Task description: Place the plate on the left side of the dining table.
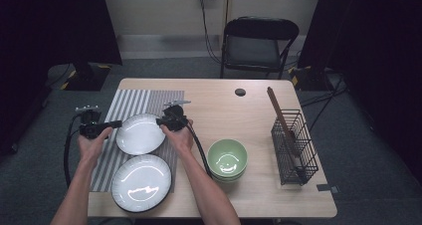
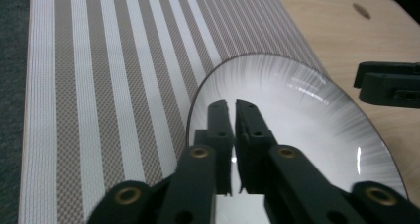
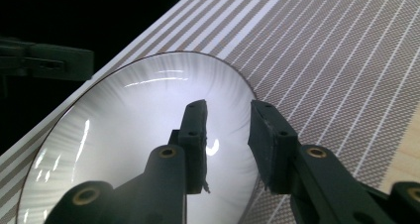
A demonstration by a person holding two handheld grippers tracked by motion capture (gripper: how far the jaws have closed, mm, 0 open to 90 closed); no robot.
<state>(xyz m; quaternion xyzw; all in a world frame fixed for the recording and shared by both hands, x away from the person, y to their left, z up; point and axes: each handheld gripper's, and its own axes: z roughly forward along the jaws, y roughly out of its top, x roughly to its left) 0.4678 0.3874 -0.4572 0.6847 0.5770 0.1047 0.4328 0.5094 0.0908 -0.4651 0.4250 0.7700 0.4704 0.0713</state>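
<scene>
A small white plate (image 1: 141, 133) (image 2: 297, 110) (image 3: 138, 115) lies on a striped placemat (image 1: 132, 103) (image 2: 99, 85) (image 3: 322, 50). My left gripper (image 1: 117, 123) (image 2: 232, 105) is at the plate's left rim, its jaws shut to a thin slit over the plate's surface. I cannot tell whether they touch it. My right gripper (image 1: 160, 121) (image 3: 230, 107) is at the plate's right rim and stands open. One of its jaws is over the plate and the other over the mat, with the rim between them. A larger white plate (image 1: 141, 182) lies nearer me on the mat.
Stacked green bowls (image 1: 227, 158) sit right of the plates. A black wire basket (image 1: 294, 148) with a wooden utensil (image 1: 281, 118) stands at the table's right side. A dark round hole (image 1: 240, 92) marks the far tabletop. A folding chair (image 1: 259, 43) stands beyond the table.
</scene>
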